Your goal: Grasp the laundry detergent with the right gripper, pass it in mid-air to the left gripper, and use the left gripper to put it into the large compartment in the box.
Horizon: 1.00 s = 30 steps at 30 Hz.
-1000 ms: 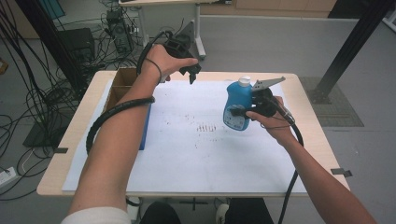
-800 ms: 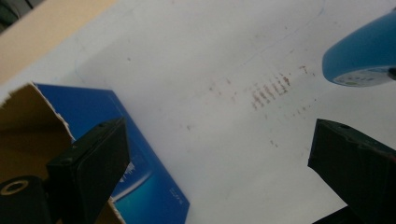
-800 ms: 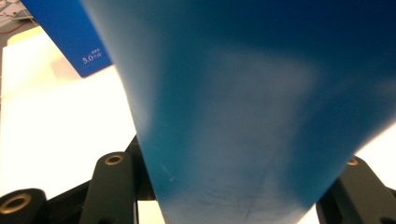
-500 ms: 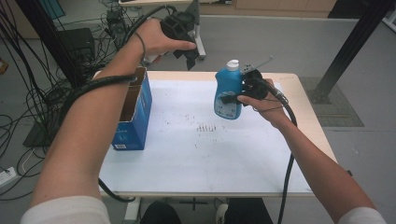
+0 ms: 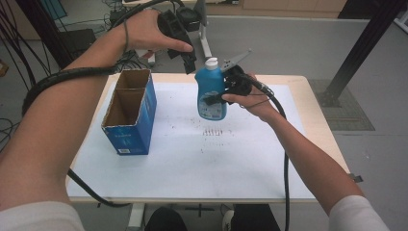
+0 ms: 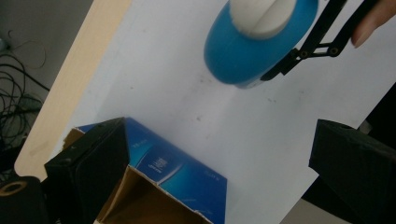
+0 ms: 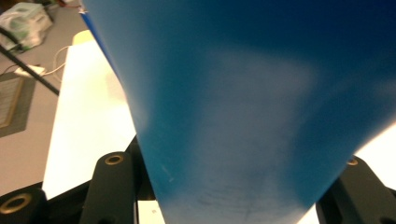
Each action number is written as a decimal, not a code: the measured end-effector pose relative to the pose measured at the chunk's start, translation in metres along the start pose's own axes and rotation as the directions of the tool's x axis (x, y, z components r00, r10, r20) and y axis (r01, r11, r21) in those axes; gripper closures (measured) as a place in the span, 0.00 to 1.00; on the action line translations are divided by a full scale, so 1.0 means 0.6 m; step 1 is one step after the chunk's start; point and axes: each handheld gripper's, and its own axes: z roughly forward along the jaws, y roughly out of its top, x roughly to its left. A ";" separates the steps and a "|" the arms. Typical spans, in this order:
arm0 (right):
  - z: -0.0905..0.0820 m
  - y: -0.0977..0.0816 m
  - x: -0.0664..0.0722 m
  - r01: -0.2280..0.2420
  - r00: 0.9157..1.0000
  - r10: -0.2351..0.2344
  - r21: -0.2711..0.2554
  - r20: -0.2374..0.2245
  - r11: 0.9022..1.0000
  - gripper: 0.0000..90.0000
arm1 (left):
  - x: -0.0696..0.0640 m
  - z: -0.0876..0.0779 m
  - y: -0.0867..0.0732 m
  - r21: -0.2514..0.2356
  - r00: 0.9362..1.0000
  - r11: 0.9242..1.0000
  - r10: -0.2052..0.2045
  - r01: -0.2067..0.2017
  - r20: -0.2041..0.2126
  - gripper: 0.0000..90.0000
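A blue bottle (image 5: 210,91) with a white cap hangs upright above the middle of the white table (image 5: 240,163). My right gripper (image 5: 217,97) is shut on its body from the right side; in the right gripper view the blue bottle (image 7: 243,102) sits between the two black jaws. My left gripper (image 5: 188,60) is raised above the table's far edge, just left of the bottle's cap. Its jaws stand open with nothing between them. The left gripper view looks down on the bottle (image 6: 257,42) and on a blue cardboard box (image 6: 182,182).
The open-topped blue cardboard box (image 5: 127,115) stands on the left part of the table, with two brown compartments inside. Cables trail from both grippers. Black frame posts and cables stand on the floor around the table.
The right gripper has carried the bottle left and upward. The left hand has risen and gone rightward beyond the far edge, which uncovers the box.
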 end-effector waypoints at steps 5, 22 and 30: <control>0.023 0.011 0.009 0.036 0.999 -0.036 -0.008 -0.035 0.999 0.49 | -0.014 -0.003 -0.001 0.019 0.998 0.998 0.053 -0.054 0.026 0.06; 0.064 0.022 0.043 0.139 0.984 -0.143 -0.039 -0.106 0.989 0.49 | -0.038 0.027 -0.007 0.116 0.992 0.987 0.107 -0.114 0.065 0.05; 0.064 0.027 0.052 0.158 0.980 -0.163 -0.054 -0.118 0.986 0.49 | -0.044 0.047 -0.002 0.132 0.986 0.980 0.142 -0.152 0.084 0.06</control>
